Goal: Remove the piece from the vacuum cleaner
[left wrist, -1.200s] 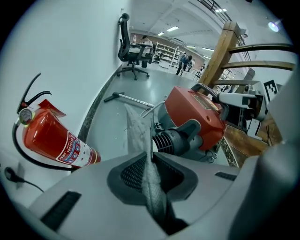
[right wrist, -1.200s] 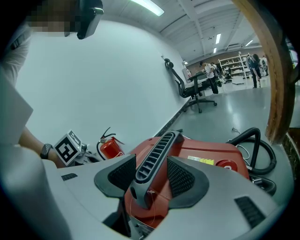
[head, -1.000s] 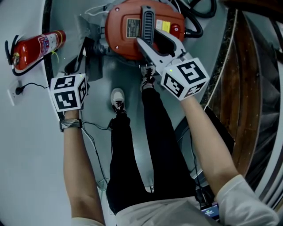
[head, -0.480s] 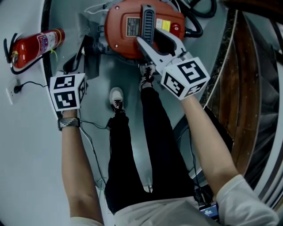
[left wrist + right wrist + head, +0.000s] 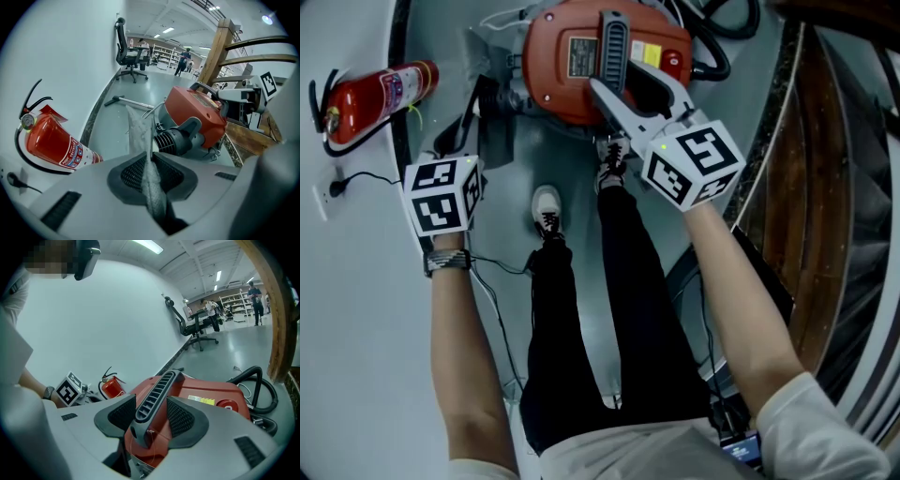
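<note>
The left gripper (image 5: 150, 164) has its fingers (image 5: 129, 171) shut tight on the piece (image 5: 138, 133). It is a thin grey strip that sticks up from between them. The vacuum (image 5: 197, 110) sits just past these fingers, a bit to their right. The piece looks free of it, but I can't be sure about its far end. The right gripper (image 5: 152, 416) has its fingers apart, one on each side of the handle (image 5: 157, 394), with a small gap showing. The pulling looks about done. What is left is to carry the piece away.
</note>
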`<state>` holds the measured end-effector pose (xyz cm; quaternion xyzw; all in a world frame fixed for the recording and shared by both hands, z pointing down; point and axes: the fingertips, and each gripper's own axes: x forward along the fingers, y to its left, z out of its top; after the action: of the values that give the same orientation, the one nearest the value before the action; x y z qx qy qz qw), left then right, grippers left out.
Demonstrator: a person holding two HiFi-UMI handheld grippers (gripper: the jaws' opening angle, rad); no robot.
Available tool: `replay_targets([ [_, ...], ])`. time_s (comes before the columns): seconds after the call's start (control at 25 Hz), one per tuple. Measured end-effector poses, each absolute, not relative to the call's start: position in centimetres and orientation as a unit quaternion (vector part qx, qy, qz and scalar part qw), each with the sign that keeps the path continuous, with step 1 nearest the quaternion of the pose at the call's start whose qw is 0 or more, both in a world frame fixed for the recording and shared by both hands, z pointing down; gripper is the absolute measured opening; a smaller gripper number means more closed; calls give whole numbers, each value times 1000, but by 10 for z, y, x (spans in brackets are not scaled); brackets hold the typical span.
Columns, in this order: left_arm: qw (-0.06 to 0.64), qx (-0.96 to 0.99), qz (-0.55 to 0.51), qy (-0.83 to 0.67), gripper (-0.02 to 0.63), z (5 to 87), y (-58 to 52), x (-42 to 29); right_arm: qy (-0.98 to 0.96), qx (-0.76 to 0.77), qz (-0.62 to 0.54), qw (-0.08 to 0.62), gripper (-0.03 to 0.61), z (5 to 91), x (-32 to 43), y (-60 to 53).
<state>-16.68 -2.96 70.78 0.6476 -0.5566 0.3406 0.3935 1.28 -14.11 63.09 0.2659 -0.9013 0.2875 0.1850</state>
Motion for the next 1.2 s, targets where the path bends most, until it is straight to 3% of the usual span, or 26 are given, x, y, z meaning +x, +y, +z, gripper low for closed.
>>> replay_targets([
  [0.2,400,653,331,-551,45,708,-30,-167,-903,265,285,183,209,631,13,-140],
  [0.36,385,663,354,-536,122,704,-34,-171,-904,265,282,184,209,630,12,-139],
  [0.48,391,668,336,-536,144,698,-44,-174,-904,266,279,183,209,629,12,-140],
  [0.84,466,639,254,-557,132,706,-63,-175,-905,268,275,182,209,629,12,-139],
  [0.96,471,646,252,-546,62,705,-64,-169,-905,269,275,182,209,629,12,-139],
  [1.2,474,653,273,-524,40,705,-64,-167,-905,266,278,183,209,629,12,-139],
])
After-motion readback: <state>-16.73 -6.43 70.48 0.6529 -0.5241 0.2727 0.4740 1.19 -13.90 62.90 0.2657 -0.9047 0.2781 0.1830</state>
